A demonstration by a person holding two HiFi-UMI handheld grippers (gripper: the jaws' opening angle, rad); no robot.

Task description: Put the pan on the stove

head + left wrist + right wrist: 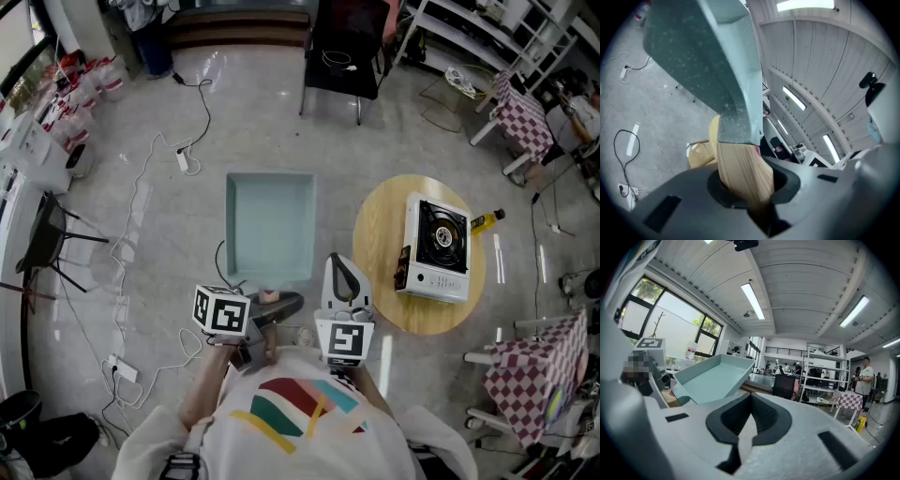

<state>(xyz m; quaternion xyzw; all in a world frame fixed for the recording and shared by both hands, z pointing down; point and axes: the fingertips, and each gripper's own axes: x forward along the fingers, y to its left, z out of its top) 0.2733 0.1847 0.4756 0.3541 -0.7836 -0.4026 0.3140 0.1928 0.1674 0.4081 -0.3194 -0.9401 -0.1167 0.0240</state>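
In the head view a light teal square pan (270, 228) hangs in the air in front of me, above the grey floor. My left gripper (272, 307) is shut on its wooden handle (740, 168), which runs down between the jaws in the left gripper view, with the pan body (703, 51) above. My right gripper (339, 272) stands just right of the pan, shut with nothing in it (747, 413); its view shows the pan (712, 378) at the left. The white portable stove (436, 248) sits on a round wooden table (375, 234) to the right of the pan.
A yellow bottle (487, 220) lies by the round table's far right edge. A black chair (342, 47) stands further ahead. Cables and a power strip (187, 161) lie on the floor at the left. Checked tables (539, 380) stand at the right.
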